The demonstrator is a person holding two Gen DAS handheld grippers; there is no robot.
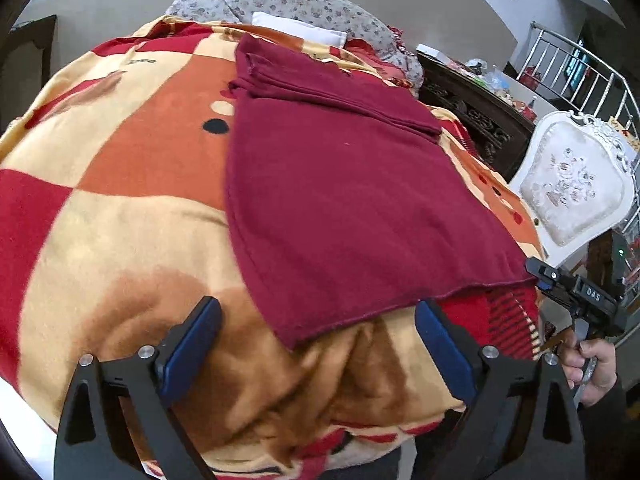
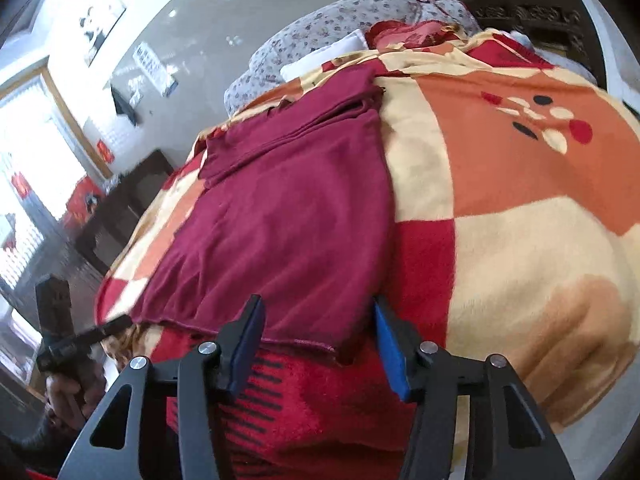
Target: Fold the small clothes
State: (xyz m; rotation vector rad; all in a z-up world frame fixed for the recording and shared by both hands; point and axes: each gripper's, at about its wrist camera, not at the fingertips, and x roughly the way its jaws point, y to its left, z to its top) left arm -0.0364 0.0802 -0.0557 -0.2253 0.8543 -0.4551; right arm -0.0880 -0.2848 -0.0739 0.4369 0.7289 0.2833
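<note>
A dark red knit garment (image 1: 340,200) lies flat on a bed blanket, with a folded band across its far end. It also shows in the right wrist view (image 2: 280,220). My left gripper (image 1: 318,344) is open and empty, just short of the garment's near left corner. My right gripper (image 2: 318,344) is open and empty, its fingers straddling the near hem at the right corner without touching it. The right gripper also shows in the left wrist view (image 1: 538,270) at the hem's right end. The left gripper shows in the right wrist view (image 2: 116,326) at the hem's left end.
The blanket (image 1: 120,220) is checked in red, orange and cream. Flowered pillows (image 1: 296,4) lie at the head of the bed. A white carved chair (image 1: 576,184) and a dark wooden cabinet (image 1: 480,116) stand to the right. A metal railing (image 1: 580,64) is behind.
</note>
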